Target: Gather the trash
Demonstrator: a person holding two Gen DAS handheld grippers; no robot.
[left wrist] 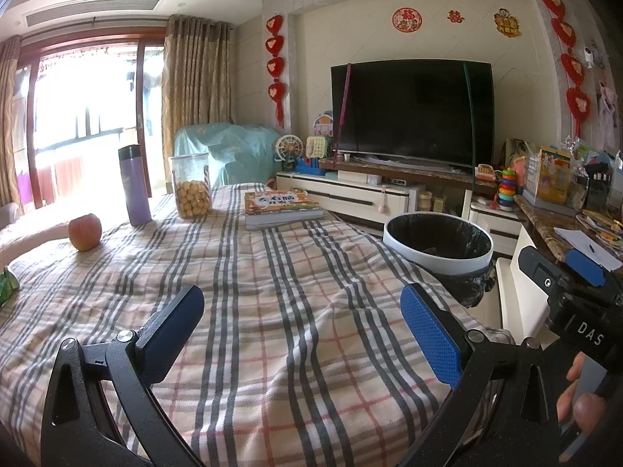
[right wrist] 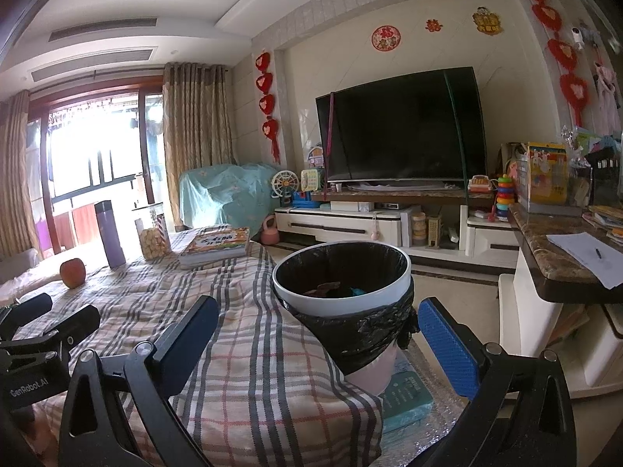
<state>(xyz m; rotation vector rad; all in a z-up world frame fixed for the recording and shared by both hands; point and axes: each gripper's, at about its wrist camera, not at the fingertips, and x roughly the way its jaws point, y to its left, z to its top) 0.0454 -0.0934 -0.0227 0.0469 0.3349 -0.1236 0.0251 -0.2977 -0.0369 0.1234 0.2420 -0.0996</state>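
Over the checked cloth, both grippers empty
Left gripper spread wide; right gripper spread wide; bin at 12 o'clock, maybe holding scraps.

On the plaid cloth are seen one apple, one purple flask, one biscuit jar, one book; beside it, one bin.
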